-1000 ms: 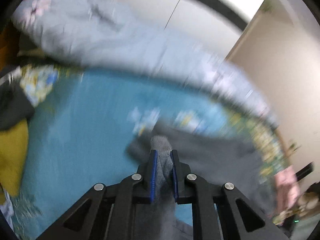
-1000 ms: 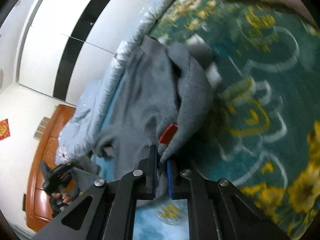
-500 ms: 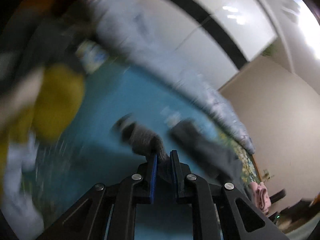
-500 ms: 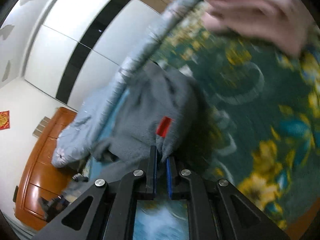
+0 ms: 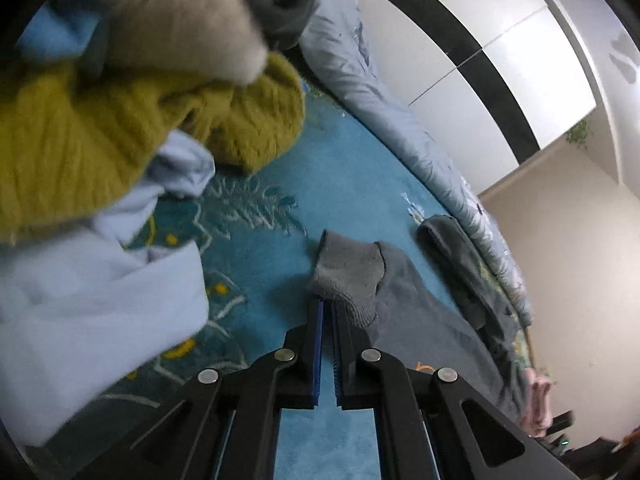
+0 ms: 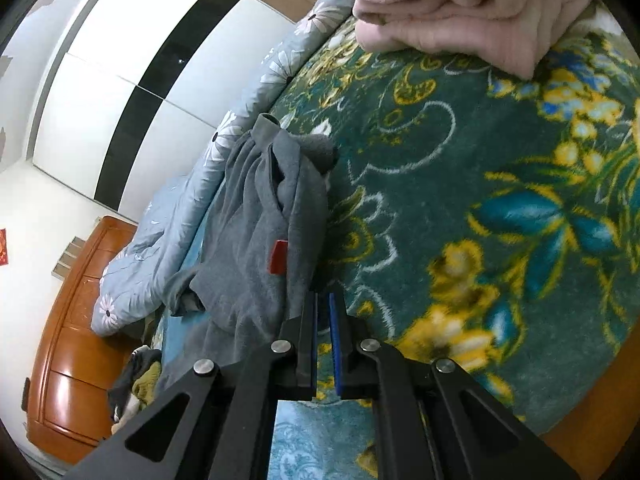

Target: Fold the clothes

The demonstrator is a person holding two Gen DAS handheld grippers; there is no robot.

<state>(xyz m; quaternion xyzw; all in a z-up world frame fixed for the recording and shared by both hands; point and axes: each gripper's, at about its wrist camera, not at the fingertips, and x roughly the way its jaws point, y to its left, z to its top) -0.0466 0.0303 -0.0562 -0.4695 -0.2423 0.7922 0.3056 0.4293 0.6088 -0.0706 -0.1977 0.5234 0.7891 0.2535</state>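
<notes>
Grey sweater (image 5: pixel 420 300), one: my left gripper (image 5: pixel 327 312) jaws pinch its cuff, right gripper (image 6: pixel 323 304) jaws its hem. Only right view shows one red tag (image 6: pixel 278 257), one pink towel (image 6: pixel 460 4).

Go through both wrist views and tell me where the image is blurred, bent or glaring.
Left wrist view: the olive knit sweater and pale blue garment at left are smeared and soft, while the grey garment looks sharp; the wardrobe lines bow from the fisheye. Right wrist view: mostly sharp, with slight blur on the blanket flowers lower right, and glare on the wooden headboard.
</notes>
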